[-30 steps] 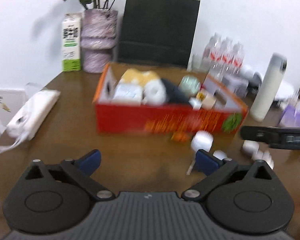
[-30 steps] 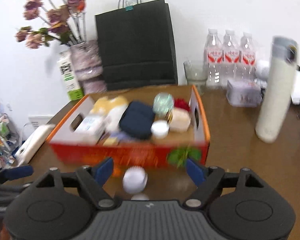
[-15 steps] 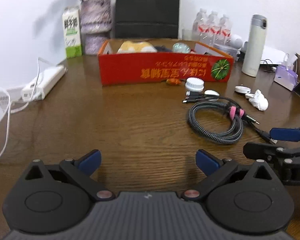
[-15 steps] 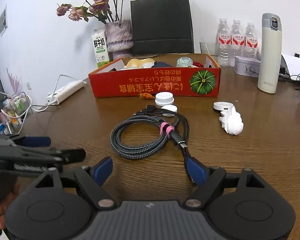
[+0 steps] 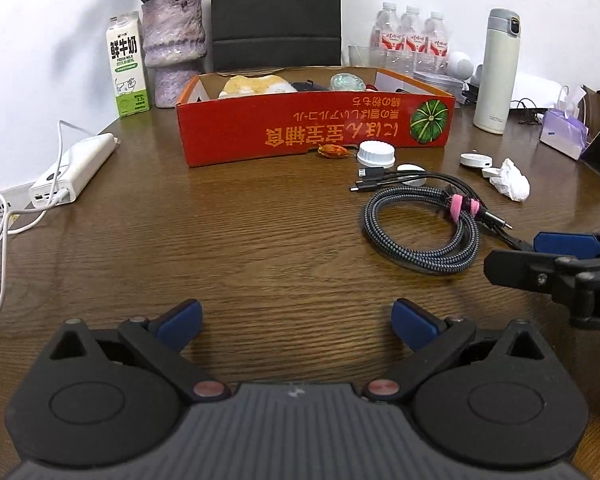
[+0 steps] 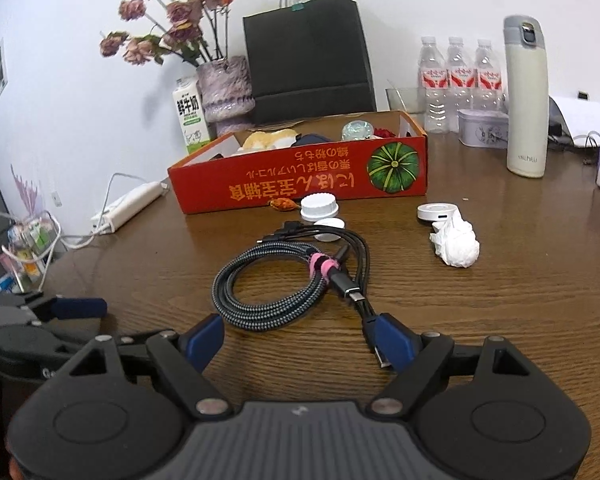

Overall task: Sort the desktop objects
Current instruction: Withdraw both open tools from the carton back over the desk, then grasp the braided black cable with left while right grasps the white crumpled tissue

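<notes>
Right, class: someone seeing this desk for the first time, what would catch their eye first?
Probably the red cardboard box with the green pumpkin print, standing mid-table and already holding several things. Next, the coiled braided cable with its pink tie, lying on the wood just ahead of the open right gripper, and the crumpled white tissue to its right.

On the brown wooden table [image 6: 520, 288]: red cardboard box [image 6: 300, 184] at the back; white ribbed cap [image 6: 319, 207] just before it; grey braided coiled cable [image 6: 276, 284] nearer; crumpled white tissue [image 6: 458, 246] right of the cable; tall cream thermos flask [image 6: 526, 96] far right, behind.
</notes>
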The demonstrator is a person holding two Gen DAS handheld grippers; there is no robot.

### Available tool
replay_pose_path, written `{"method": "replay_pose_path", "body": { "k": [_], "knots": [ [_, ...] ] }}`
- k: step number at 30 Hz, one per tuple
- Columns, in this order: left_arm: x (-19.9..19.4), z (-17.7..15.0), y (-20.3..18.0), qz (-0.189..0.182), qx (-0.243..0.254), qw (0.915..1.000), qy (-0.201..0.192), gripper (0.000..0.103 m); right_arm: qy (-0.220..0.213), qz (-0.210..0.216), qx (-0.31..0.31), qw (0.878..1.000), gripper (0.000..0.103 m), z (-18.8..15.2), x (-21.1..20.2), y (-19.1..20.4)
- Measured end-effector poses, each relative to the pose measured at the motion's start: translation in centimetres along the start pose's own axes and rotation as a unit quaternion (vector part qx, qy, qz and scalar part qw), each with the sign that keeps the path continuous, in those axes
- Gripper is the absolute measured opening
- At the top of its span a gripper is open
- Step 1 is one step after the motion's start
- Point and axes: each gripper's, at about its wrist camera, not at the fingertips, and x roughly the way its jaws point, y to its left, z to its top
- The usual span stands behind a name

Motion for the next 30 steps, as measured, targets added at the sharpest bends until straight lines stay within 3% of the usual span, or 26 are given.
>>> {"method": "replay_pose_path", "body": {
  "k": [10, 16, 20, 24, 26, 28, 29, 30],
  "knots": [
    [-0.1, 0.1, 0.3, -0.002, -0.006, 1.0000, -0.004, 0.103, -0.004, 0.012, 0.017, 1.000, 0.085, 0.0, -0.1, -0.4],
    [0.3, 1.4, 0.8, -0.060, -0.007, 0.9980, -0.017, 0.103, 0.002, 0.008, -0.003, 1.000, 0.085, 0.4, -0.3, 0.0],
    [2.2, 4.7, 0.3, -0.098, -0.006, 0.9945, -0.034, 0.102, -0.031, -0.024, 0.000, 0.999, 0.085, 2.8, -0.7, -1.8],
    [5.2, 7.0, -1.7, -0.136, 0.037, 0.9899, -0.017, 0.083, -0.011, -0.108, -0.001, 0.994, 0.080, 5.5, 1.8, -5.1],
    [6.5, 7.6, -2.7, -0.149, 0.070, 0.9862, -0.016, 0.083, 0.009, -0.122, -0.002, 0.993, 0.066, 6.3, 3.5, -6.5],
    [7.7, 8.1, -3.2, -0.162, 0.089, 0.9827, -0.006, 0.081, 0.024, -0.131, -0.002, 0.991, 0.062, 6.7, 4.9, -7.3],
    [8.1, 8.1, -3.4, -0.172, 0.095, 0.9805, -0.002, 0.078, 0.028, -0.135, -0.006, 0.990, 0.059, 6.9, 5.5, -7.5],
    [8.5, 8.0, -3.4, -0.178, 0.095, 0.9794, 0.004, 0.067, 0.030, -0.136, -0.007, 0.990, 0.057, 6.9, 5.9, -7.6]
  ]
}}
